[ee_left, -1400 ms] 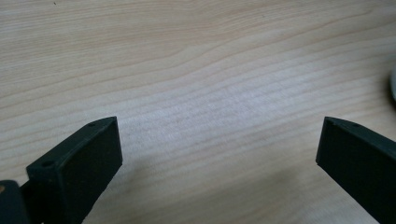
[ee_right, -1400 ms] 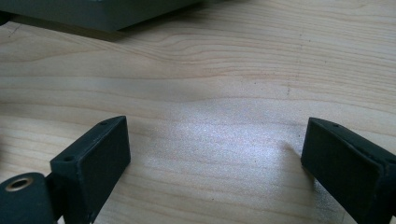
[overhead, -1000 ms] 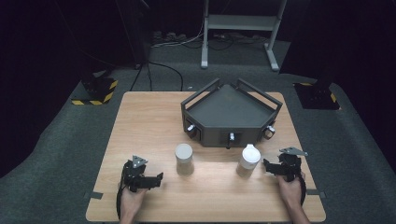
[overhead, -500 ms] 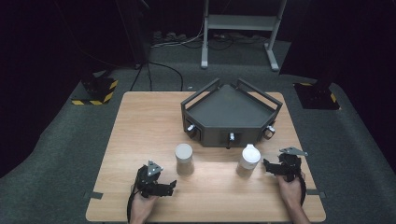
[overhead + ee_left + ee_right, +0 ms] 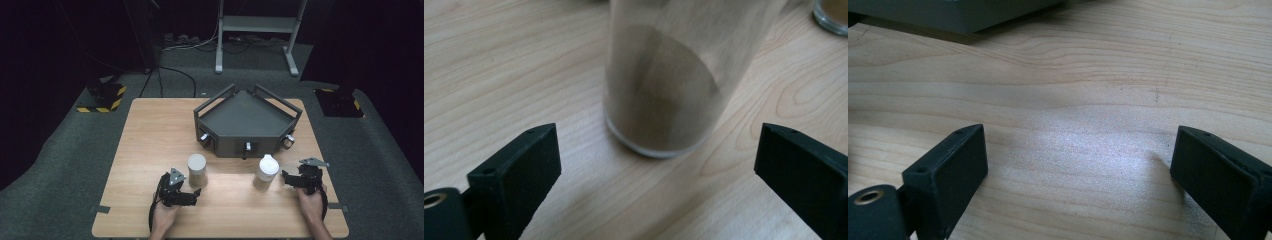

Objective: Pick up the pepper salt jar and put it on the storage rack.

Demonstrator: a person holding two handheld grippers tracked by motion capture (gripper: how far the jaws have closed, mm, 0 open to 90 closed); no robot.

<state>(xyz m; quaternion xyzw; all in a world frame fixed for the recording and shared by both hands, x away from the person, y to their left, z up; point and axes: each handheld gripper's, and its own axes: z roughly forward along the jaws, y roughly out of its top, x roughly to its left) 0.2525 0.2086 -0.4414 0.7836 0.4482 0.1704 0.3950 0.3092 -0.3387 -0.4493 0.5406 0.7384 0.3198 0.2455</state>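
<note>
A glass jar (image 5: pixel 196 170) with brown powder and a pale lid stands on the wooden table (image 5: pixel 150 130), left of centre. My left gripper (image 5: pixel 193 193) lies just in front of it, held by a hand. In the left gripper view the jar (image 5: pixel 664 85) stands close ahead of the left gripper (image 5: pixel 656 135). Its jaws have just been closing a little but are still wide apart and do not touch the glass. A white-capped bottle (image 5: pixel 265 172) stands to the right. My right gripper (image 5: pixel 285 179) is open beside it, over bare wood (image 5: pixel 1078 135).
A dark five-sided tray (image 5: pixel 247 145) with knobs on its front wall sits behind the two containers; its edge (image 5: pixel 948 15) shows in the right gripper view. The base of the other container (image 5: pixel 831 15) is at the top right of the left gripper view.
My left gripper has slid to the right along the table's front, up to the jar. The right gripper, the jar and the bottle have stayed put.
</note>
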